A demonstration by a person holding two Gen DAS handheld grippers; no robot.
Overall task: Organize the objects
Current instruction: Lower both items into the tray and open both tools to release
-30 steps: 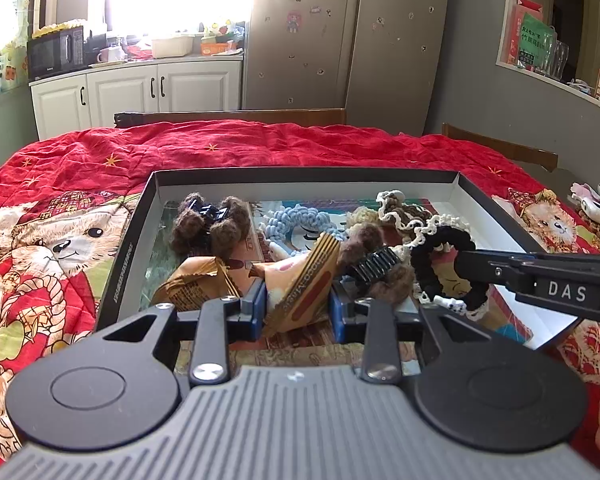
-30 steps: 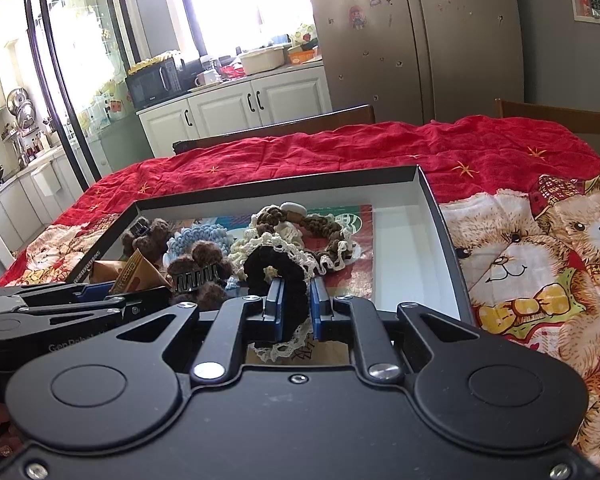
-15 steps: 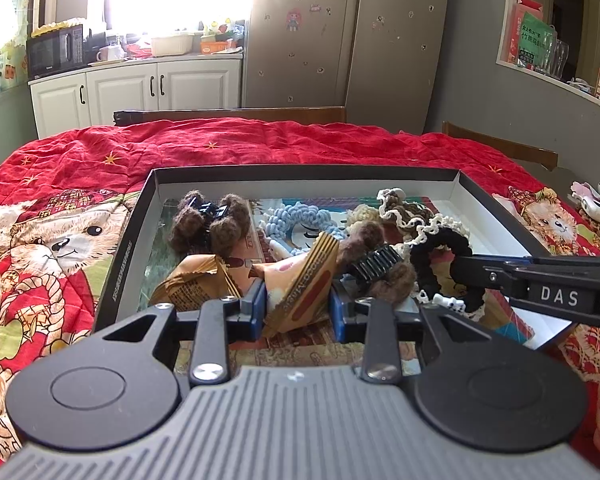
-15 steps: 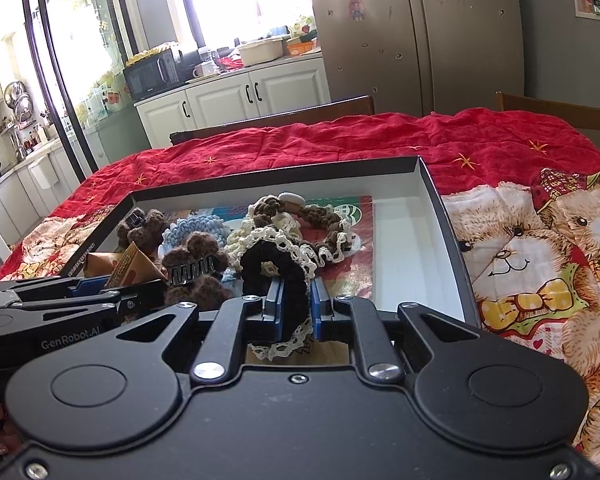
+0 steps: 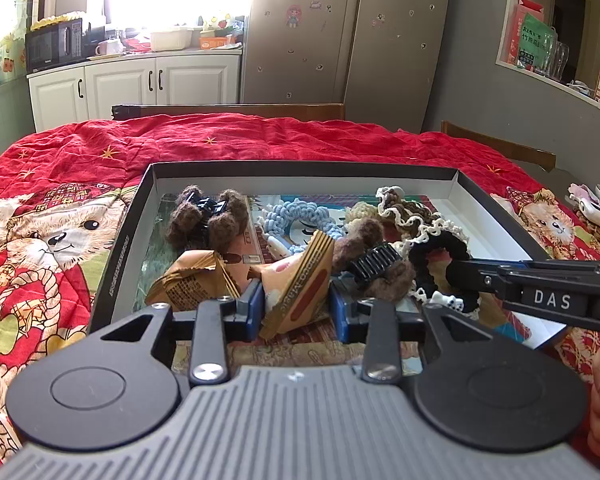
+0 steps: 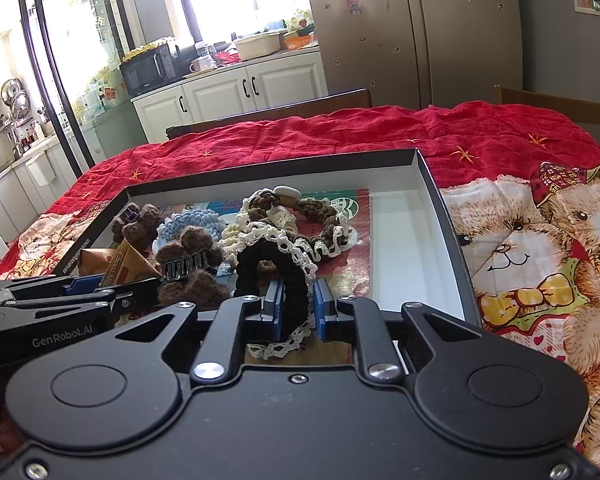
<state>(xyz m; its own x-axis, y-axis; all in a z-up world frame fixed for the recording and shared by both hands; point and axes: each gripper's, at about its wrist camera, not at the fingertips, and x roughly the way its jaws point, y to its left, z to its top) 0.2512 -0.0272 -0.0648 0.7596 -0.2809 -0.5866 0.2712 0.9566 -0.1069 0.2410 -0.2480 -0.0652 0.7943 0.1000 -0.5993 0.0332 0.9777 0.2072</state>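
1. From the left wrist view, the left gripper (image 5: 296,300) has its blue fingers (image 5: 252,308) on both sides of a tan snack packet (image 5: 300,280) that lies at the near edge of the black box (image 5: 124,236). The jaws are opening, and a small gap already shows on the right side of the packet, so I think the packet is being let go inside the box. A second brown packet (image 5: 192,280) lies just beside it on the left, and a brown furry hair claw (image 5: 208,220) sits further back. The right gripper (image 5: 460,276) comes in from the right and reaches the black scrunchie (image 5: 440,248).

2. From the right wrist view, the right gripper (image 6: 296,308) has the black scrunchie (image 6: 276,272) with its white lace trim between the fingers (image 6: 272,312). The jaws are opening here too, and the pads seem no longer to press the cloth. The scrunchie rests in the box (image 6: 440,200) on top of the other hair things, near a second brown hair claw (image 6: 188,264).

3. The step in hand seems to be the release of both things into the box on the red bear blanket (image 6: 540,240). The next move calls for wider fingers and a clean draw back, so that lace or packet does not catch and follow
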